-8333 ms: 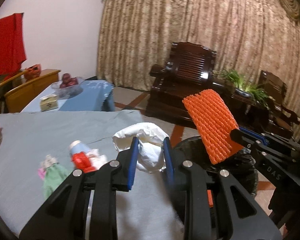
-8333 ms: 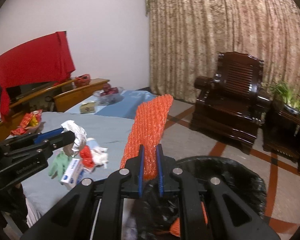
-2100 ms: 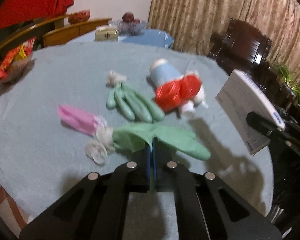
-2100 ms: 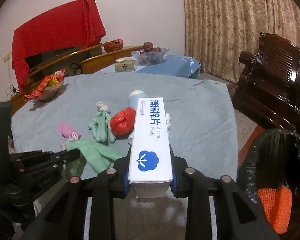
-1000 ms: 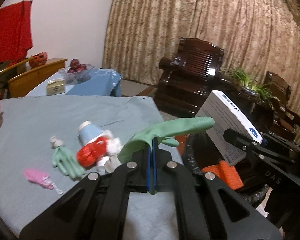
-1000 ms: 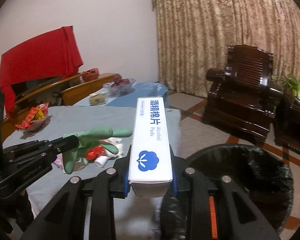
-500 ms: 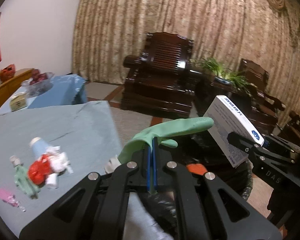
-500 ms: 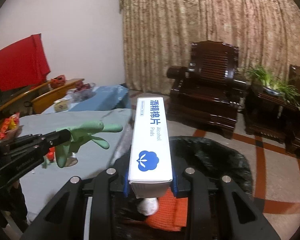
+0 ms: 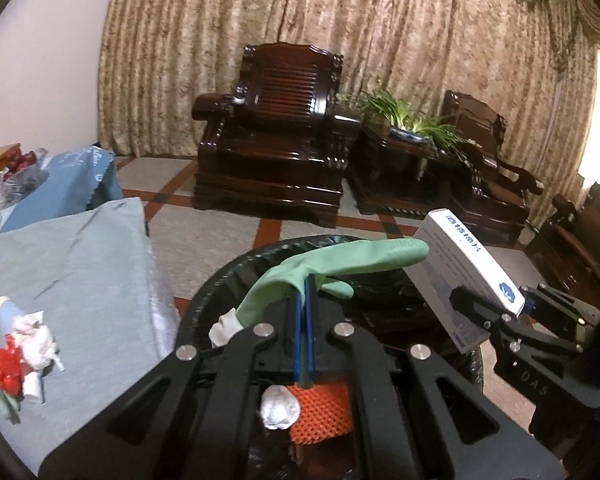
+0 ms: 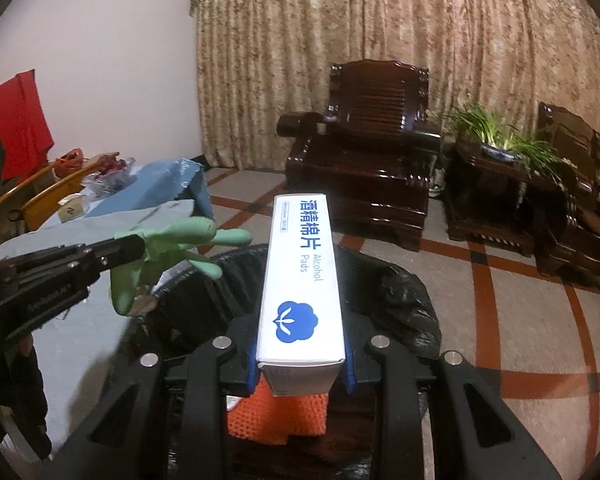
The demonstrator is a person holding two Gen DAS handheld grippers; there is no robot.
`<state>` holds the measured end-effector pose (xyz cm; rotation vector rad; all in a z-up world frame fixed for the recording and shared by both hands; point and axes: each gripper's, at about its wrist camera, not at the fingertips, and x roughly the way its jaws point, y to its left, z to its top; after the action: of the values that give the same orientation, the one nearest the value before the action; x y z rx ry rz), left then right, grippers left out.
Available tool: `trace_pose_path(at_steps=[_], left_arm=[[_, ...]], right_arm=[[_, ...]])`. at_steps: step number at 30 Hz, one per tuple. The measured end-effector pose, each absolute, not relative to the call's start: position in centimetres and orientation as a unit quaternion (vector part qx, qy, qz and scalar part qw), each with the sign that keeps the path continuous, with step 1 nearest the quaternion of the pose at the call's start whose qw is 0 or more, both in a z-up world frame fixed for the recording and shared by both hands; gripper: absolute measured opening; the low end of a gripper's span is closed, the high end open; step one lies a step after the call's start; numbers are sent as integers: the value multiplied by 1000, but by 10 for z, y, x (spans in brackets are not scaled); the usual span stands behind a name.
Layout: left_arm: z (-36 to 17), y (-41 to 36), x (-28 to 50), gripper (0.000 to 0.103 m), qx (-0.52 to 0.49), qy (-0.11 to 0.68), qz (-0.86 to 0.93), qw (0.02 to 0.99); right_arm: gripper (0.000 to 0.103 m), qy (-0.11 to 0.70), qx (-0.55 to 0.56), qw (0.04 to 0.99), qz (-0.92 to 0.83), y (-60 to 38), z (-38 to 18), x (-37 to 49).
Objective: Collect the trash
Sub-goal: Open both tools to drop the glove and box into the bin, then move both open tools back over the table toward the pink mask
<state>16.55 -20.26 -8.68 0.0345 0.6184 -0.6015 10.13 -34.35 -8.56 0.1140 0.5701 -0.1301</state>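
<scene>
Home living room — carved wooden armchairs (image 9: 270,136), heavy curtains (image 10: 380,40), potted plant (image 10: 500,136).

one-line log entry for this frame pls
left gripper: shut on green glove over bin | right gripper: shut on alcohol pads box over bin | in bin: orange mesh, white wad
</scene>
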Motion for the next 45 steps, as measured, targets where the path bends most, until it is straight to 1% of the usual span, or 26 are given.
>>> trace_pose_path(at_steps=[1,2,3,4,5,6,7,8,9,10,12,13,20,25,27,28,32,45], left_arm=[[-89,-207,168,6,16,306,-296,905],[-91,-209,170,13,13,311,-300,902],[-93,-210,172,31,11,318,-305,898],[-98,-206,171,41,7,324,-308,894],[-101,-204,170,48,3,328,-309,893],[-103,-203,169,48,0,330,-310,891],[-105,-201,169,49,-1,334,-310,890],[-107,-199,168,52,-1,338,-308,889],[-109,-196,167,57,-2,339,-307,889],[-108,-192,165,59,-3,338,-307,889],[-107,-185,160,71,-9,338,-317,886],[-107,-182,158,72,-9,338,-318,886],[-99,-168,148,72,-3,330,-301,895],[-92,-143,141,78,-6,318,-271,908],[-89,-128,136,86,-6,312,-250,917],[-88,-122,135,87,-7,310,-241,920],[-83,-85,132,91,-14,305,-197,932],[-84,27,118,91,-26,307,-54,950]], right_arm=[[31,283,56,955,-67,-345,-88,101],[32,285,57,954,-69,-348,-90,100],[36,286,57,954,-70,-352,-92,99],[44,286,56,954,-73,-353,-93,98],[49,285,57,954,-75,-353,-93,96],[54,283,57,954,-77,-354,-93,95],[56,283,56,954,-78,-354,-94,93],[59,282,56,954,-79,-354,-94,93],[69,280,56,955,-80,-354,-93,91],[77,279,56,955,-80,-352,-92,91],[83,272,53,957,-80,-348,-90,88],[86,271,52,958,-80,-347,-89,88],[87,261,56,961,-68,-340,-82,83],[92,255,51,964,-55,-330,-77,83],[96,254,51,965,-49,-324,-76,84],[97,254,52,965,-44,-320,-75,85],[97,255,51,965,-24,-302,-72,92],[97,255,32,964,69,-207,-74,125]])
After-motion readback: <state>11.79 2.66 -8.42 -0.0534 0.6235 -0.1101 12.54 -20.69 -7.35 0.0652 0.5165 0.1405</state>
